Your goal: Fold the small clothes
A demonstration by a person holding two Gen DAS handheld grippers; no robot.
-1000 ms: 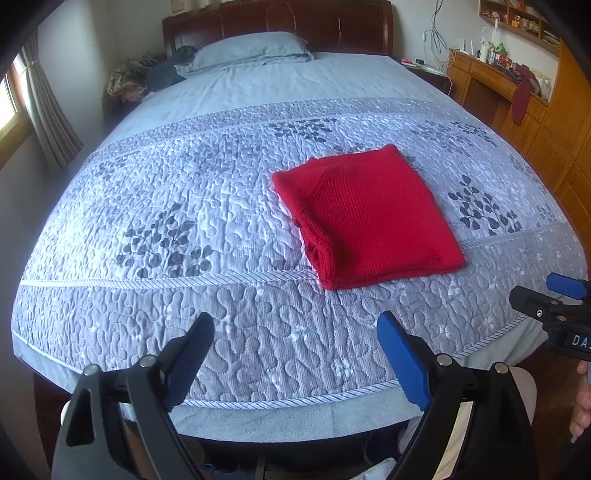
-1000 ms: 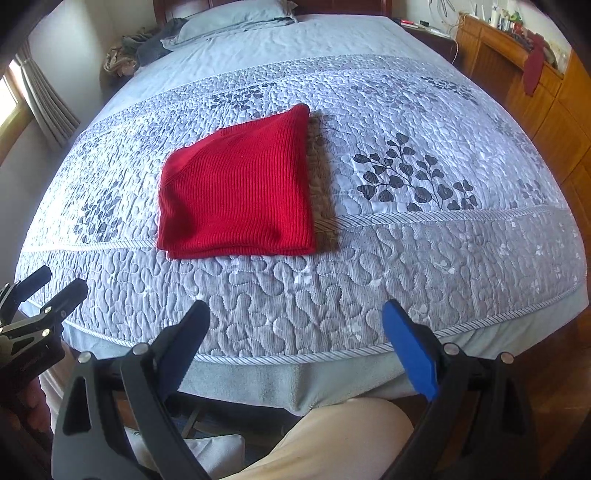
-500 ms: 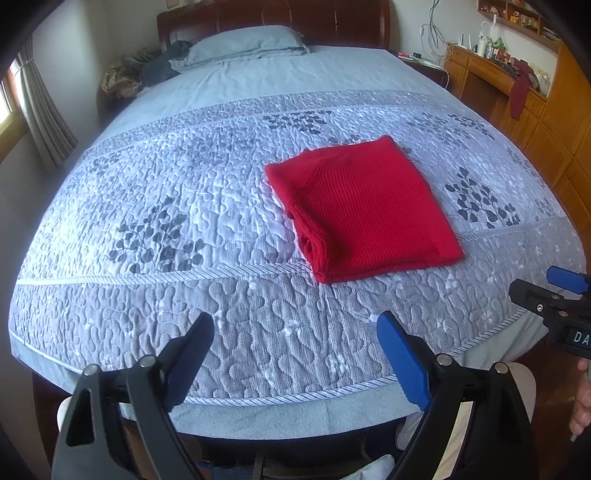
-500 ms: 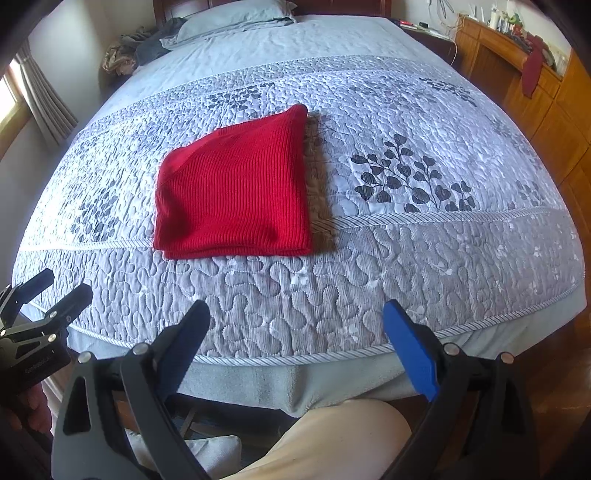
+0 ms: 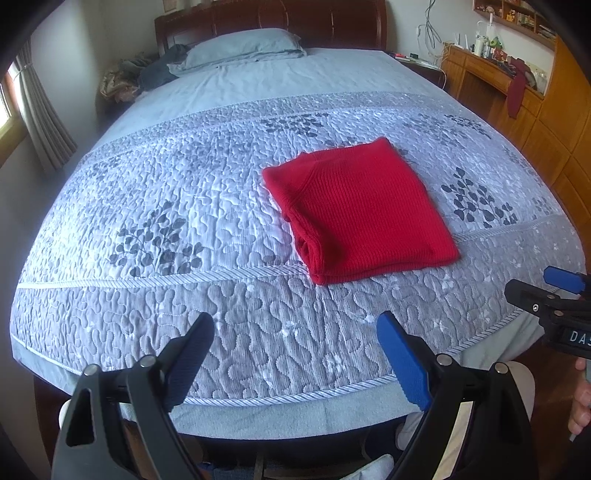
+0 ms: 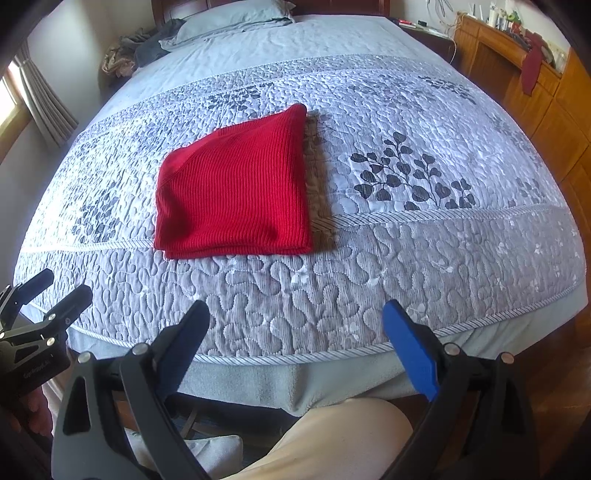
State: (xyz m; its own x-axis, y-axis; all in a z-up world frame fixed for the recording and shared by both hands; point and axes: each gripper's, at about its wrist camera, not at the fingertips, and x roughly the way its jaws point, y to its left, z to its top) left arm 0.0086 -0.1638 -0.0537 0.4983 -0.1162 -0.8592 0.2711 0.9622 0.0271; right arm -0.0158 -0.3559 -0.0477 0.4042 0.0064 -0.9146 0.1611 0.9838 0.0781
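**Camera placement at the foot of the bed**

Both wrist views look from just off the near edge of the bed [image 5: 258,369] toward the far headboard [image 5: 273,18]. They share the quilt and red folded garment [image 6: 236,192]; each sees the other gripper at its frame edge.

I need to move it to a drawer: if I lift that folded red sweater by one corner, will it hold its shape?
Probably not. The red sweater is soft ribbed knit in loose stacked layers, so it would likely droop and unfold. It should slide little on the textured quilt.

A home bedroom: a quilted bed [image 5: 221,229] with pillow [image 5: 240,46] and wooden headboard [image 5: 273,16], curtained window [image 5: 40,110] at left, wooden desk [image 5: 491,79] upper right.
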